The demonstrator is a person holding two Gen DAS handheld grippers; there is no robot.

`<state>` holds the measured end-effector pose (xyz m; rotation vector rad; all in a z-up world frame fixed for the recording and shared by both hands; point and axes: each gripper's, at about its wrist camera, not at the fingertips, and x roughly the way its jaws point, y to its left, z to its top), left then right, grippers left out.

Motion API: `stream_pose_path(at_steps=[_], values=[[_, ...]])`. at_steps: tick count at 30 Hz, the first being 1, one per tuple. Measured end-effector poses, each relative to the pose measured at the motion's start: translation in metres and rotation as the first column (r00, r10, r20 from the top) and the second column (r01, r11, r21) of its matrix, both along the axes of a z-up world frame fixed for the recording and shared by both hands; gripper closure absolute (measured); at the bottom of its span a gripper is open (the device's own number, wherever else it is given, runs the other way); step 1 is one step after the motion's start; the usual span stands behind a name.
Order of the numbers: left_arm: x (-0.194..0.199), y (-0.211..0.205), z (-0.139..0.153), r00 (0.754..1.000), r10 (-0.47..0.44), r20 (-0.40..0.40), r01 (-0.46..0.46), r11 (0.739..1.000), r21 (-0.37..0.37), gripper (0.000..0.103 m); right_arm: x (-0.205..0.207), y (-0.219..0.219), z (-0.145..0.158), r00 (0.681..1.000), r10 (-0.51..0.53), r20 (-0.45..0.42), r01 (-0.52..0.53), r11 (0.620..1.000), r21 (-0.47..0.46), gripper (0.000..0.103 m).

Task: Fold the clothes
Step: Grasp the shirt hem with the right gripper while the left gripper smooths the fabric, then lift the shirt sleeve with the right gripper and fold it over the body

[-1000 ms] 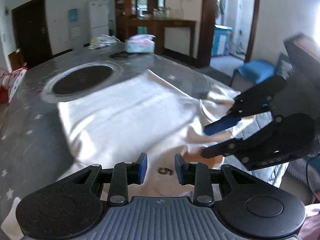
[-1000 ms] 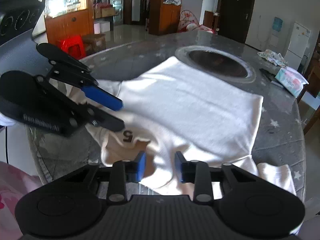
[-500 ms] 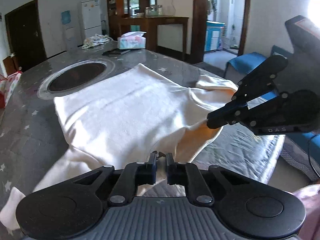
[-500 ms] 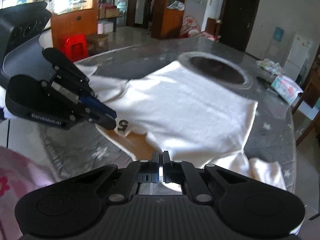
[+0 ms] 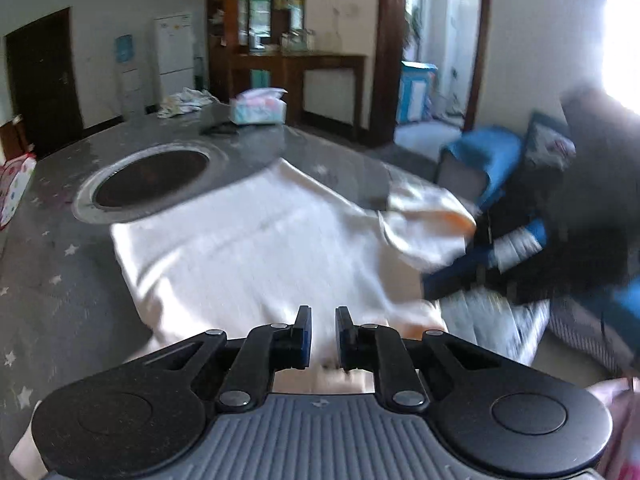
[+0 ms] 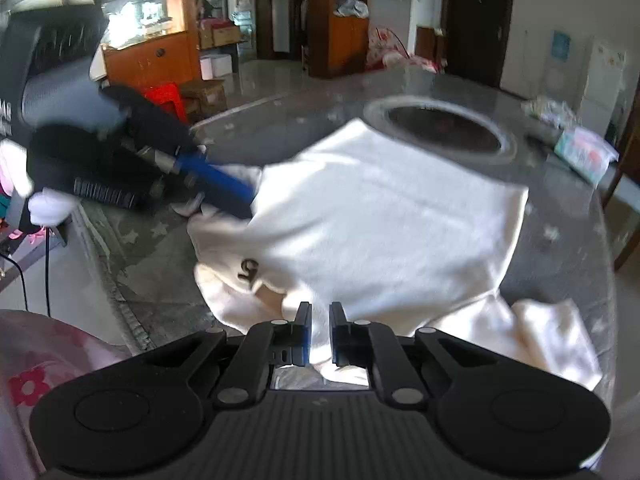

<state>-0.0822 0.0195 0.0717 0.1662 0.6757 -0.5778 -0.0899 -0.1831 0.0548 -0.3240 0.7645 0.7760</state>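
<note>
Cream-white garment [image 5: 248, 256] found spread across grey star-patterned bench [image 5: 48, 264], far corner reaching the rim of the round dark inset [image 5: 152, 176] in the bench top. Near edge raised and bunched at both front corners. Left hand-held gripper [image 5: 320, 334] closed to a narrow gap with a fold of the garment pinched between its pads; jaws just eased slightly apart, cloth remaining between them. Same gripper confirmed in the right wrist view [image 6: 240, 196] at the garment's left shoulder, blue fingers buried in the fabric. Right hand-held gripper [image 6: 320, 334] pressed nearly together on the collar-side edge of the garment [image 6: 380, 216], cloth gripped between the pads. Printed numeral [image 6: 248, 270] noted on the fabric just left of that grip. Right gripper also present in the left wrist view [image 5: 472, 268], heavily blurred, at a lifted sleeve. Second loose sleeve [image 6: 548, 344] lying crumpled on the bench to the lower right. Tissue pack [image 5: 259, 107] and a crumpled cloth [image 5: 184, 101] located at the far end of the bench, well apart from the garment. Pink floral sleeve [image 6: 36, 376] visible at lower left.
</note>
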Motion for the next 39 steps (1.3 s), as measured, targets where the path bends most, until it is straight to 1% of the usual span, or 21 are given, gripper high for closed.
stream_pose_path(at_steps=[2, 5, 7, 10, 11, 14, 15, 17, 19, 20, 22, 24, 27, 28, 29, 30, 31, 33, 35, 38, 39], values=[[0.012, -0.008, -0.005, 1.0, 0.014, -0.012, -0.014, 1.0, -0.013, 0.088, 0.0, 0.003, -0.01, 1.0, 0.001, -0.018, -0.001, 1.0, -0.004, 0.096], [0.029, -0.021, -0.02, 0.998, 0.022, -0.055, -0.023, 0.999, -0.028, 0.088, -0.005, 0.005, -0.02, 0.999, 0.02, -0.032, -0.02, 1.0, -0.011, 0.096], [0.035, -0.028, -0.03, 0.996, 0.015, -0.083, -0.018, 0.999, -0.034, 0.088, -0.005, -0.005, -0.011, 1.0, 0.006, -0.021, -0.005, 1.0, 0.017, 0.096], [0.037, -0.038, -0.044, 0.993, -0.004, -0.121, 0.0, 0.999, -0.038, 0.088, 0.002, -0.026, 0.004, 0.997, -0.071, 0.016, 0.07, 0.997, 0.038, 0.093], [0.036, -0.04, -0.048, 0.991, -0.012, -0.133, 0.007, 0.999, -0.038, 0.088, 0.007, -0.036, 0.008, 0.992, -0.117, 0.041, 0.116, 0.993, 0.035, 0.093], [0.027, -0.047, -0.052, 0.991, -0.038, -0.126, 0.034, 0.999, -0.027, 0.087, 0.028, -0.057, 0.008, 0.967, -0.242, 0.078, 0.242, 0.97, 0.014, 0.088], [0.024, -0.048, -0.052, 0.992, -0.043, -0.121, 0.04, 0.999, -0.023, 0.086, 0.038, -0.063, 0.005, 0.957, -0.279, 0.084, 0.279, 0.96, 0.008, 0.084], [0.019, -0.049, -0.051, 0.992, -0.045, -0.117, 0.043, 0.999, -0.019, 0.083, 0.056, -0.072, -0.004, 0.934, -0.344, 0.094, 0.346, 0.938, -0.005, 0.083], [0.014, -0.049, -0.051, 0.992, -0.047, -0.114, 0.046, 0.999, -0.016, 0.082, 0.071, -0.078, -0.014, 0.917, -0.385, 0.103, 0.388, 0.921, -0.016, 0.082], [0.012, -0.049, -0.051, 0.993, -0.048, -0.111, 0.047, 0.999, -0.012, 0.082, 0.075, -0.079, -0.018, 0.915, -0.391, 0.098, 0.395, 0.919, -0.02, 0.082], [0.01, -0.049, -0.051, 0.993, -0.047, -0.11, 0.046, 0.999, -0.009, 0.081, 0.084, -0.08, -0.026, 0.91, -0.405, 0.088, 0.408, 0.912, -0.027, 0.078], [0.009, -0.049, -0.051, 0.993, -0.046, -0.112, 0.045, 0.999, -0.012, 0.079, 0.09, -0.081, -0.033, 0.908, -0.412, 0.078, 0.415, 0.909, -0.033, 0.078], [0.008, -0.051, -0.051, 0.993, -0.048, -0.108, 0.047, 0.999, -0.007, 0.075, 0.09, -0.08, -0.037, 0.909, -0.41, 0.079, 0.414, 0.909, -0.04, 0.08], [0.008, -0.052, -0.051, 0.993, -0.048, -0.107, 0.048, 0.999, -0.006, 0.073, 0.09, -0.08, -0.037, 0.907, -0.412, 0.087, 0.417, 0.908, -0.042, 0.082], [0.007, -0.052, -0.051, 0.993, -0.049, -0.107, 0.049, 0.999, -0.005, 0.071, 0.09, -0.079, -0.037, 0.905, -0.415, 0.094, 0.42, 0.907, -0.044, 0.087], [0.007, -0.053, -0.051, 0.993, -0.05, -0.106, 0.05, 0.999, -0.005, 0.071, 0.091, -0.08, -0.035, 0.901, -0.423, 0.101, 0.428, 0.903, -0.041, 0.095], [0.007, -0.053, -0.051, 0.993, -0.052, -0.105, 0.051, 0.999, -0.004, 0.07, 0.09, -0.081, -0.032, 0.896, -0.431, 0.111, 0.437, 0.899, -0.035, 0.097], [0.006, -0.054, -0.052, 0.993, -0.053, -0.104, 0.053, 0.999, -0.002, 0.069, 0.086, -0.087, -0.024, 0.881, -0.453, 0.138, 0.458, 0.889, -0.008, 0.099], [0.006, -0.054, -0.052, 0.993, -0.054, -0.104, 0.055, 0.999, -0.001, 0.068, 0.083, -0.098, -0.012, 0.851, -0.494, 0.177, 0.496, 0.868, 0.035, 0.099], [0.006, -0.055, -0.052, 0.993, -0.058, -0.103, 0.058, 0.998, 0.001, 0.067, 0.076, -0.119, 0.006, 0.796, -0.56, 0.229, 0.555, 0.826, 0.093, 0.1], [0.006, -0.055, -0.052, 0.993, -0.059, -0.102, 0.06, 0.998, 0.002, 0.067, 0.073, -0.124, 0.011, 0.782, -0.575, 0.24, 0.568, 0.816, 0.104, 0.1]])
